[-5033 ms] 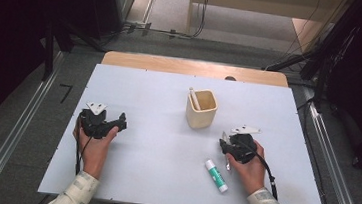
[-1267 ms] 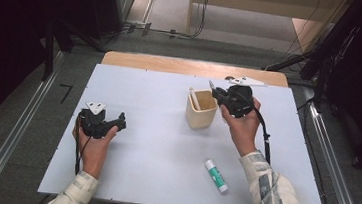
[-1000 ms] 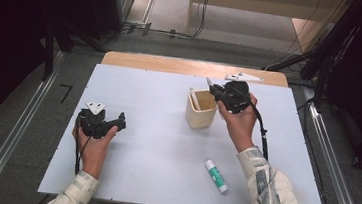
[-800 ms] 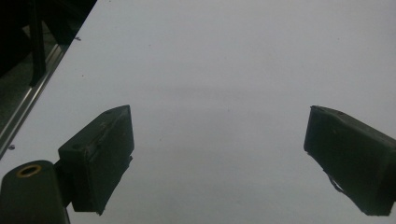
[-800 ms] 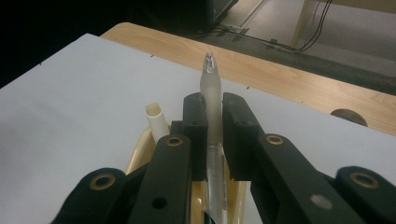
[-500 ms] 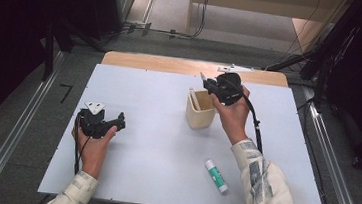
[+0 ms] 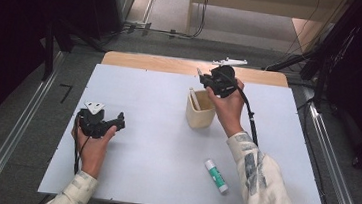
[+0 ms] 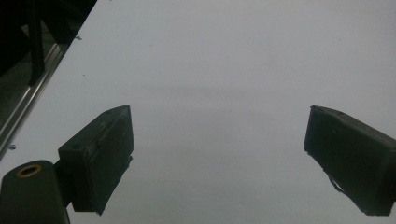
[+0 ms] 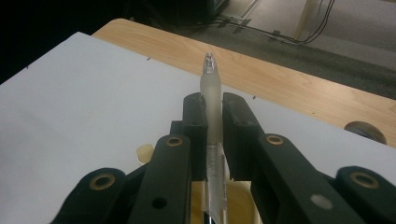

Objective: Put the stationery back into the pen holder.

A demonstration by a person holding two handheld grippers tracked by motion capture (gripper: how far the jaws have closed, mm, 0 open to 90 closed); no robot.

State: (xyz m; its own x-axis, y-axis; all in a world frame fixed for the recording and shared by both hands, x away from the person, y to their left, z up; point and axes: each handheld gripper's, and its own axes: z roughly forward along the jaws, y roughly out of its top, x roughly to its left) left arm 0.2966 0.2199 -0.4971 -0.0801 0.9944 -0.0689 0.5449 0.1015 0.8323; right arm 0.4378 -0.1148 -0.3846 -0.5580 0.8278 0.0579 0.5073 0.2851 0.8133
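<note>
Pen gripped above the cup, glue stick lying on the counter.

Well left of the cream cup (image 7: 200, 111), the left hand-held gripper (image 7: 100, 122) rests on the white counter (image 7: 149, 154) with jaws spread wide, released. Just above the cup's rim, the right hand-held gripper (image 7: 205, 80) is clenched on a translucent pen (image 9: 211, 100). Near the cup, toward the person, lies a green-and-white glue stick (image 7: 216, 175).

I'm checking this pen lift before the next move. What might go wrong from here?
The right gripper pinches the pen near its tip, so it may slip or swing. Its lower end remains over the cup, which nothing steadies; a snag might tip it. The left gripper sits open, far off.
</note>
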